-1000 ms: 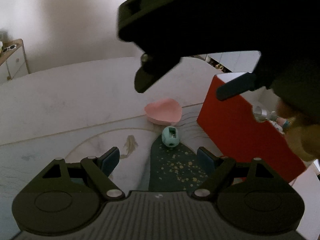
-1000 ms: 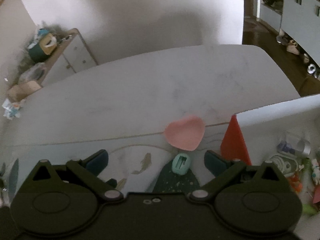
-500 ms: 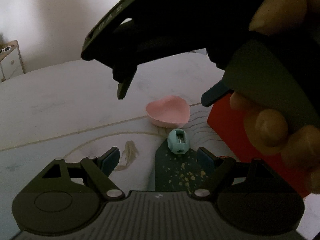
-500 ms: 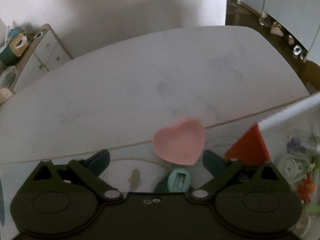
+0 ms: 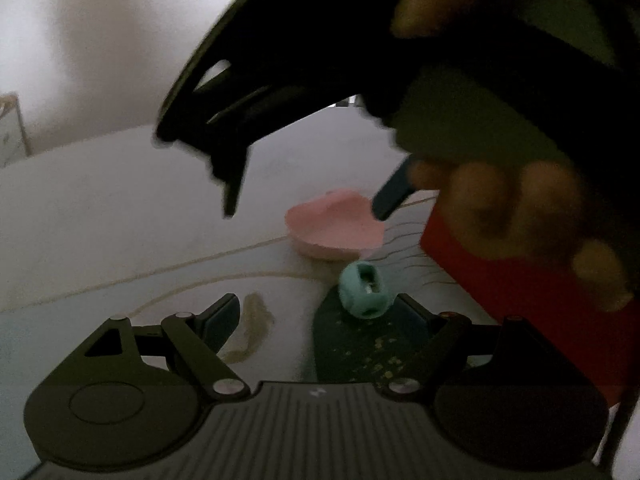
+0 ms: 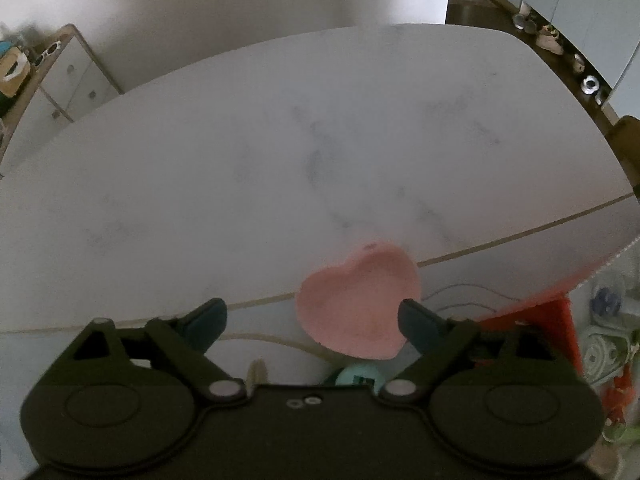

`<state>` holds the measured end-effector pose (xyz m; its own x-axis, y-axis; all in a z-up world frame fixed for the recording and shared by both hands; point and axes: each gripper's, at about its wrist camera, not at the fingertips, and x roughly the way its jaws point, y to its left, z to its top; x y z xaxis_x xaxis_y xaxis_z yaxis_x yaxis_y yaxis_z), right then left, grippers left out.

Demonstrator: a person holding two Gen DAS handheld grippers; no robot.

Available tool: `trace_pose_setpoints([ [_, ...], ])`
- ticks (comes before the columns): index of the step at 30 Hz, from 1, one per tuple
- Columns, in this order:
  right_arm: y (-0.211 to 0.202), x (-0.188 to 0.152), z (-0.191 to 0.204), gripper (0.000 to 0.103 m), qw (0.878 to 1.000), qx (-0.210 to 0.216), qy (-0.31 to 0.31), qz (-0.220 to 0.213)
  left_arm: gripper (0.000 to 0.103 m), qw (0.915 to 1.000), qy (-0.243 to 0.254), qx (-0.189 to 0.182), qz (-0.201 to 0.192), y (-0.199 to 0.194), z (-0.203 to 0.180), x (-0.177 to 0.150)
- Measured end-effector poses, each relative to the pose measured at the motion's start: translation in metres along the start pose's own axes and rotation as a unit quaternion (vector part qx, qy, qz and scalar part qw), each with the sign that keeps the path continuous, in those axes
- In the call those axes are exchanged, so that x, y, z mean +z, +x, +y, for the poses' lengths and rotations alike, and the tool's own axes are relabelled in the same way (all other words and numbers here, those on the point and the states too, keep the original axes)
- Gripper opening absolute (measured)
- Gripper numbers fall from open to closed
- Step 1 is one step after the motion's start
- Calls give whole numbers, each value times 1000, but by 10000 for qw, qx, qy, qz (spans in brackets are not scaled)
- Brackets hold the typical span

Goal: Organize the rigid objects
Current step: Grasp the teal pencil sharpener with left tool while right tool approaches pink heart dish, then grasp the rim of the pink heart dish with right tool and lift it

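Two grippers in play here, and the right one is clearly doing the work at this point. The right gripper (image 6: 312, 314) points steeply down over the pink heart dish (image 6: 360, 304), which sits on the white table (image 6: 280, 140) right at the edge of the printed mat (image 5: 120, 308). Its jaws have just been closing in a bit but they're wide apart, nothing pinched; the dish sits in the gap nearer the right-hand finger (image 6: 420, 320), and I can't tell if that finger is touching the rim or just in front of it.

The left gripper (image 5: 316, 314) hangs back, jaws wide and empty, with the little teal sharpener (image 5: 364, 290) on the mat just ahead of them, toward its right-hand finger. The red box (image 5: 540, 300) stands just right of both things, with odds and ends already inside as far as the right wrist view shows.

So I'd say the step is the pickup of the heart dish, probably headed for the box. Next move, I reckon: drop lower, centre the dish between the fingers so they straddle the rim, then close. It's shallow and smooth, so a lopsided pinch could skid it across the table
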<state>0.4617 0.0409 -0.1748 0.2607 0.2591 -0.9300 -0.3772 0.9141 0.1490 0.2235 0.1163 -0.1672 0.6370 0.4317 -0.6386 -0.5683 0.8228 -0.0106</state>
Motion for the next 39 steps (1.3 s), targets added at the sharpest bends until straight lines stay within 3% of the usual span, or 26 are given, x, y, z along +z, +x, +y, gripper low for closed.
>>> trace_pose_setpoints([
  [3, 5, 3, -2, 88, 10000, -53, 46, 44, 84, 9999, 128, 13, 38, 7, -10, 3],
  [12, 15, 8, -6, 79, 9998, -45, 45, 193, 71, 10000, 68, -43, 43, 19, -11, 9],
  [21, 13, 8, -6, 71, 9997, -103, -196, 132, 52, 9996, 296, 34, 10, 21, -20, 11],
  [27, 8, 8, -9, 51, 9996, -81, -245, 102, 33, 9989, 455, 55, -24, 19, -27, 9],
  [29, 4, 5, -6, 32, 9996, -44, -272, 101, 31, 9990, 440, 64, -25, 18, -27, 9],
  [32, 2, 3, -6, 19, 9995, 39, -299, 128, 31, 9990, 442, 65, -11, 16, -28, 8],
  [34, 1, 2, -5, 18, 9993, 29, -353, 156, 30, 9990, 442, 66, 3, 14, -29, 6],
  [39, -18, 6, -11, 31, 9994, 52, -330, 19, 30, 9993, 351, 93, 62, 8, -28, 4],
])
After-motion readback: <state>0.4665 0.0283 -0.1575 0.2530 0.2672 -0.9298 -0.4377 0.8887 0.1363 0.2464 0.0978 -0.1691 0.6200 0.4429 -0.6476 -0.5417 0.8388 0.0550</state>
